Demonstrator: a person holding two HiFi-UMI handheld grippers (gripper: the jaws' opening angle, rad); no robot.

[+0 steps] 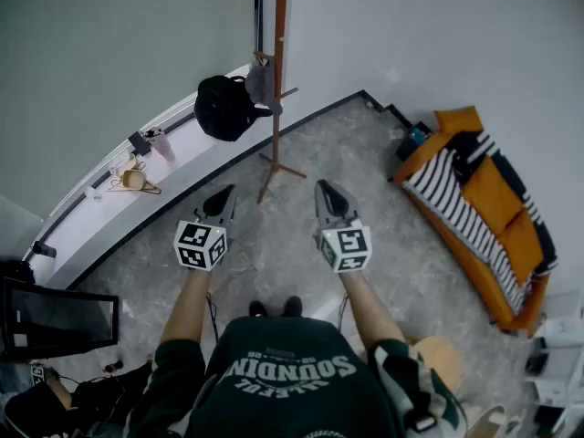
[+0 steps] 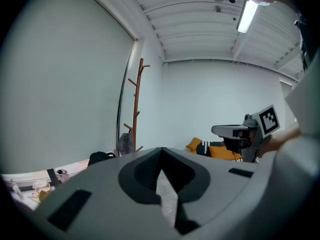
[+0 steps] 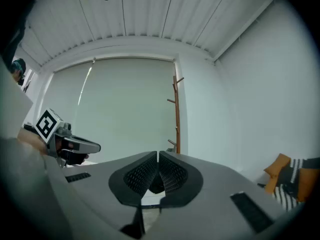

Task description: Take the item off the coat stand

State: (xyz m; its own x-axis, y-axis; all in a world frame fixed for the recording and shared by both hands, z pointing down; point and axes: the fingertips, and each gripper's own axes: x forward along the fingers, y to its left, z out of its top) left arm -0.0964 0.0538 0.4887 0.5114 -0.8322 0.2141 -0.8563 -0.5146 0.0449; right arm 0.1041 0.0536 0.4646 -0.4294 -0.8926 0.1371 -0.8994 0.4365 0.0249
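A brown wooden coat stand (image 1: 276,80) rises in the room's corner; its pole also shows in the left gripper view (image 2: 136,109) and the right gripper view (image 3: 176,114). A grey item (image 1: 260,84) hangs on one of its low pegs, seen small beside the pole (image 2: 126,143). My left gripper (image 1: 222,201) and right gripper (image 1: 330,195) are held side by side well short of the stand, both pointing toward it. Each has its jaws together with nothing between them.
A black backpack (image 1: 224,108) sits on the white ledge (image 1: 178,149) left of the stand, with small items (image 1: 134,177) further left. An orange sofa (image 1: 484,210) with a striped throw lines the right wall. A monitor (image 1: 55,322) stands at the near left.
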